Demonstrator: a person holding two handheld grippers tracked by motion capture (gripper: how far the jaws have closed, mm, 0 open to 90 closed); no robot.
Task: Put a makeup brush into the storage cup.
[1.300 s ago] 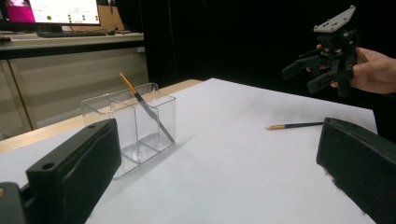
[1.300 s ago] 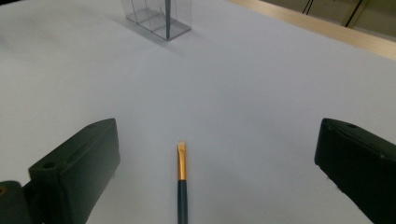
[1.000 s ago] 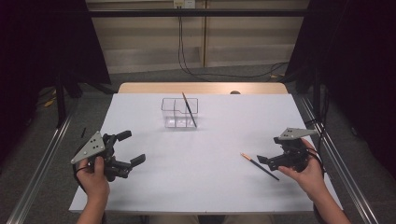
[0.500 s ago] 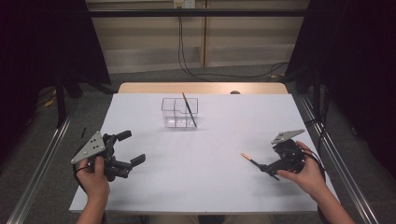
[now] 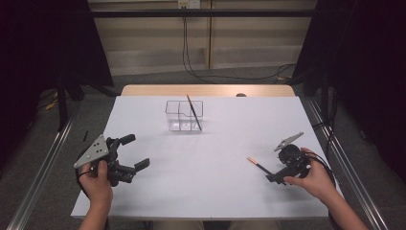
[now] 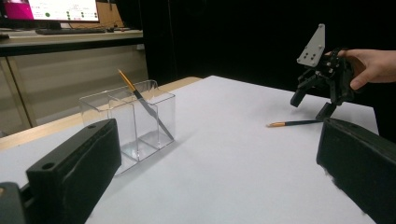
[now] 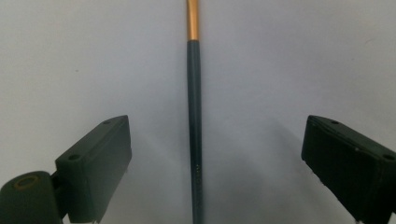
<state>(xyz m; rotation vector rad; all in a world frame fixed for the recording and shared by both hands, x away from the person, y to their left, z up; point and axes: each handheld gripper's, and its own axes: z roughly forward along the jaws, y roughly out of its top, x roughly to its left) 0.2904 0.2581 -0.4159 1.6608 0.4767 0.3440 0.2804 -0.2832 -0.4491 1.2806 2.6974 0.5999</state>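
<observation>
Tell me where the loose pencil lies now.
In the high view the pencil lies flat on the table's right side, between the open jaws of the right gripper.

Your pencil (image 7: pixel 194 121) looks smooth, dark and a bit shiny; the tabletop (image 5: pixel 225 158) is matt white, the box (image 5: pixel 184 115) clear plastic.

My right gripper (image 5: pixel 277 175): black w/ grey plate. Pencil (image 7: pixel 194 121) under it: dark teal-grey body, orange-gold band at far end. Left gripper (image 5: pixel 131 163): black, same grey plate. Table (image 5: pixel 230 143): plain white top, light wood edge at back. Box (image 5: pixel 184 116): clear plastic; pencil in it (image 5: pixel 194 112) dark w/ orange tip.
</observation>
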